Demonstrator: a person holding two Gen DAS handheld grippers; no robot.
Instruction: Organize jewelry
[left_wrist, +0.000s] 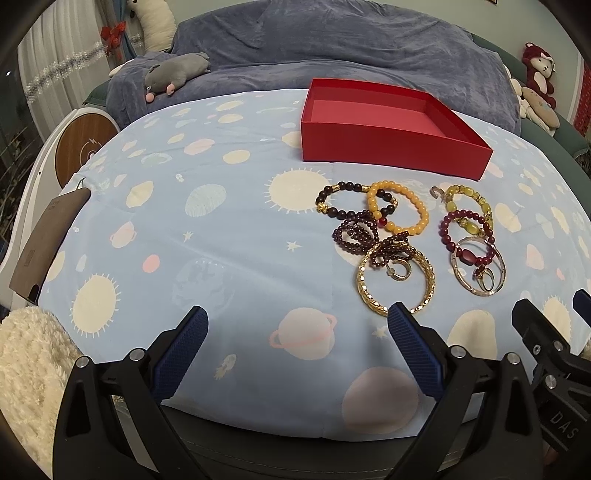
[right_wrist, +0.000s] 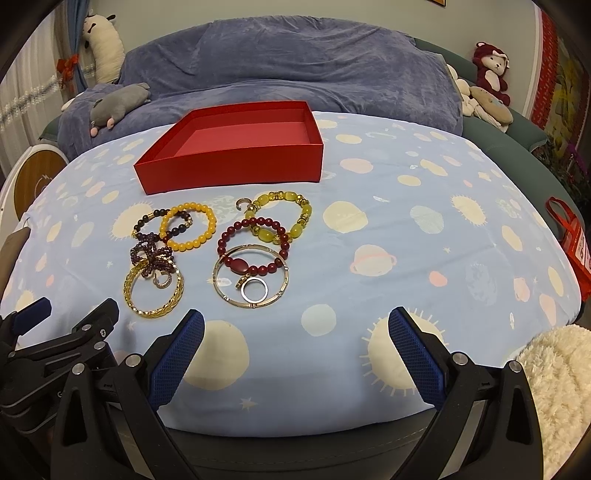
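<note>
Bracelets (right_wrist: 192, 229) near the bed's front edge look light and slippery, so each wide-apart, empty gripper (right_wrist: 295, 354) should pinch one rim.

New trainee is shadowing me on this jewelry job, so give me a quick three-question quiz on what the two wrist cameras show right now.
1. True or false: the red box already holds a bracelet.
2. Which piece lies nearest the left gripper?
A. yellow bead bracelet
B. gold bangle
C. green bead bracelet
3. Fill in: the small silver ring lies inside the thin ___ bangle.

Key
1. False: the box is empty and all the jewelry lies on the planet-print sheet.
2. B.
3. Silver-and-gold. The right gripper is open too.
</note>
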